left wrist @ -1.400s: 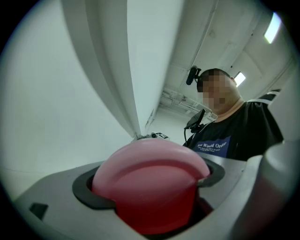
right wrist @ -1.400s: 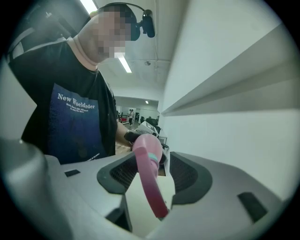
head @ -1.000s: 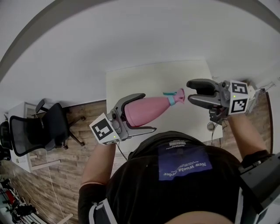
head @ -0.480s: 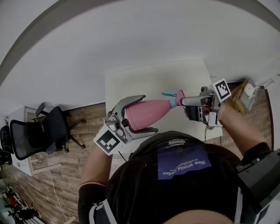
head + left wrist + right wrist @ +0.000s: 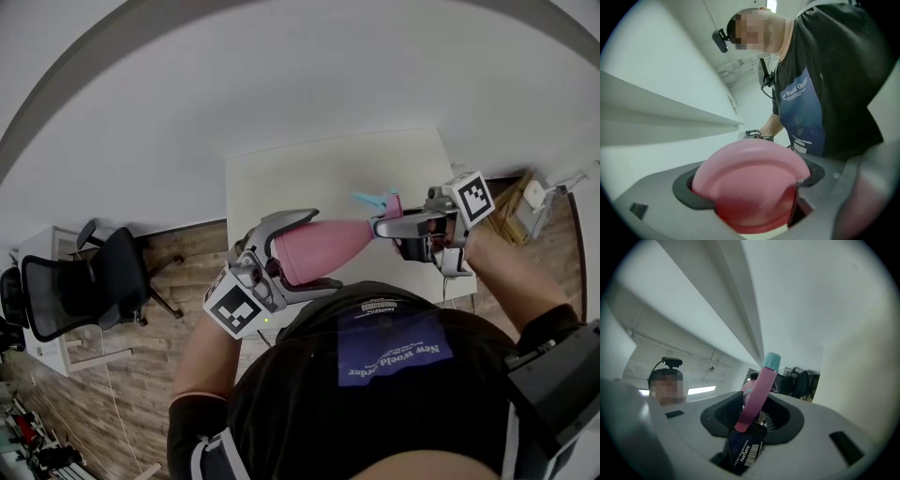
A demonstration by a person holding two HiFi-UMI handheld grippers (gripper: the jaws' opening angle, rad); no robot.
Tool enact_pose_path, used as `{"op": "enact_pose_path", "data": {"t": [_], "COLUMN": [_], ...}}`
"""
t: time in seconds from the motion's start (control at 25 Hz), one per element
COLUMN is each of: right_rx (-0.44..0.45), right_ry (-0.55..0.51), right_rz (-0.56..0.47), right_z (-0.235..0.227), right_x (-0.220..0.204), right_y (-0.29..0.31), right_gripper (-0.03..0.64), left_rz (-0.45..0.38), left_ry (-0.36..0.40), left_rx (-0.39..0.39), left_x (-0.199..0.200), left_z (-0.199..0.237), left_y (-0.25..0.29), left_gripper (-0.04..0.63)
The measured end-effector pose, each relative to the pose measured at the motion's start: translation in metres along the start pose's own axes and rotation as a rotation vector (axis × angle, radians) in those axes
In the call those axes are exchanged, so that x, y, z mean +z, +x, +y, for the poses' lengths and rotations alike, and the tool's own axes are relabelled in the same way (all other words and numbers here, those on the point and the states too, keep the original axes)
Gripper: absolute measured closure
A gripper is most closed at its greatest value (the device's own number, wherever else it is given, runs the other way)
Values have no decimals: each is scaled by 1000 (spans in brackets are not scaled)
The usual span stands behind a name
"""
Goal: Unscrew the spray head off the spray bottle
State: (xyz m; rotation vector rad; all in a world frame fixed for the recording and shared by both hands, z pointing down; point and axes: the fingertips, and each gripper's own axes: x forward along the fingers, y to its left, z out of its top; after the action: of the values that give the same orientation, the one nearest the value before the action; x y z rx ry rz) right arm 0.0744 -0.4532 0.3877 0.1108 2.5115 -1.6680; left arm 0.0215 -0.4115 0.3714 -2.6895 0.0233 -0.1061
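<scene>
Two grippers hold a pink, probably light and slippery spray bottle [image 5: 328, 244] level above the white table [image 5: 300, 173]: left gripper [image 5: 317, 247] clamped round its body, right gripper [image 5: 382, 225], jaws just closed in, pinching the rigid spray head [image 5: 388, 203], likely best twisted near its collar.

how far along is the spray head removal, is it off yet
Not off yet. Done: the left gripper clamps the pink bottle, held level over the table. In hand: the right gripper has just been closing its jaws onto the spray head, which sits on the bottle's neck. Left: twisting it loose and lifting it away.
</scene>
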Motion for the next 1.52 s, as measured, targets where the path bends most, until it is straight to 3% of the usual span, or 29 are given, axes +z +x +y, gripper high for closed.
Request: {"op": "enact_pose_path", "data": {"t": [0.16, 0.32, 0.36, 0.76, 0.92, 1.08, 1.28, 1.4, 1.52], "right_rx": [-58, -100, -110, -201, -230, -351, -422, -467, -483], "right_ry": [-195, -416, -468, -978, -1201, -1381, -1649, -1749, -1780], "right_rz": [25, 60, 70, 213, 320, 470, 585, 618, 611], "right_z": [8, 17, 19, 35, 40, 27, 26, 27, 28], "right_x": [7, 11, 12, 7, -8, -16, -16, -18, -15], "right_y": [0, 2, 4, 15, 18, 12, 17, 16, 11], "right_gripper": [497, 497, 497, 497, 497, 497, 497, 497, 497], "left_rz": [7, -84, -114, -259, -286, -311, -321, -340, -366], "left_ry": [-95, -430, -485, -881, -1002, -1115, -1217, -1250, -1231], "left_rx": [-41, -9, -10, -139, -172, -194, -205, -205, -196], "left_x": [-1, -5, -4, -6, -9, -16, -21, -21, -20], "left_z": [8, 17, 20, 29, 26, 26, 26, 25, 26], "left_y": [-1, -3, -4, -11, -10, -11, -11, -10, -6], "left_gripper": [97, 97, 97, 97, 97, 97, 97, 97, 97]}}
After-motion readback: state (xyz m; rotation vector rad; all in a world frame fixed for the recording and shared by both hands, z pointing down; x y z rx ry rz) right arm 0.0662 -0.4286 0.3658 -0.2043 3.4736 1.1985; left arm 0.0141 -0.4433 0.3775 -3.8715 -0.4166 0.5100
